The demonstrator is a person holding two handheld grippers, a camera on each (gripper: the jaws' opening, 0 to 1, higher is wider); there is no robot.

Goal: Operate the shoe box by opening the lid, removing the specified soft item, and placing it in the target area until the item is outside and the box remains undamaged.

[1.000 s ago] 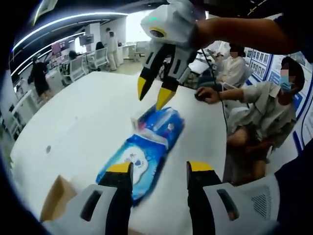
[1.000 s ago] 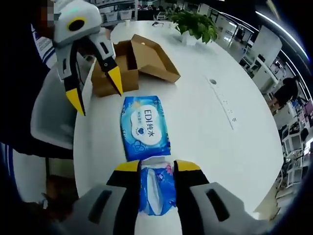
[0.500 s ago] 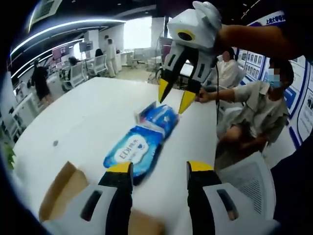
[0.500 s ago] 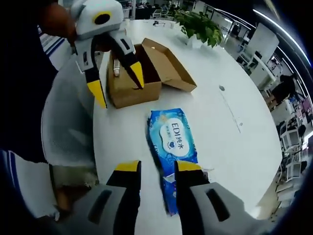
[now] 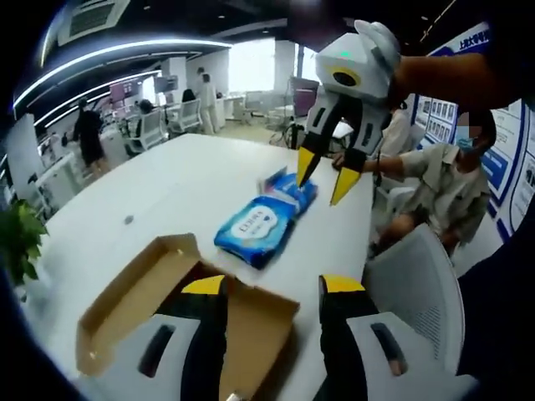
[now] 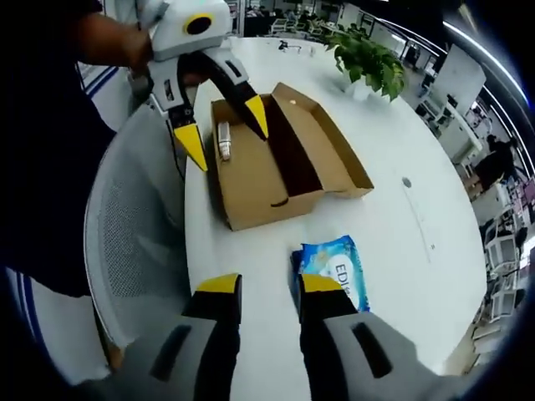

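Wipes pack (image 5: 257, 225), blue and glossy, lies flat on the white desk (image 5: 159, 188) at the centre of the left gripper view; in the right gripper view it sits at lower right (image 6: 338, 271), just beyond the near corner of the shoe box (image 6: 267, 163). We see the box open, its lid folded out flat, and the pack is outside it and apart from it. A small pale item lies inside the box at its upper left edge; we cannot tell what it is.

We judge the pack to be light and soft, a film pouch that will sag and crumple if pinched in the middle, and slippery on its printed face. The best hold looks like a crimped end seam or a long edge, where the film is doubled and the fingers can bite without squeezing the contents.

Our left gripper (image 6: 221, 125) hangs over the box at the upper left of the right gripper view, its fingers spread wide with nothing between them. Our right gripper (image 5: 328, 171) hovers above the far end of the pack at the upper right of the left gripper view, its fingers likewise parted and empty. The cardboard looks thin, so we would keep fingertips off its walls.
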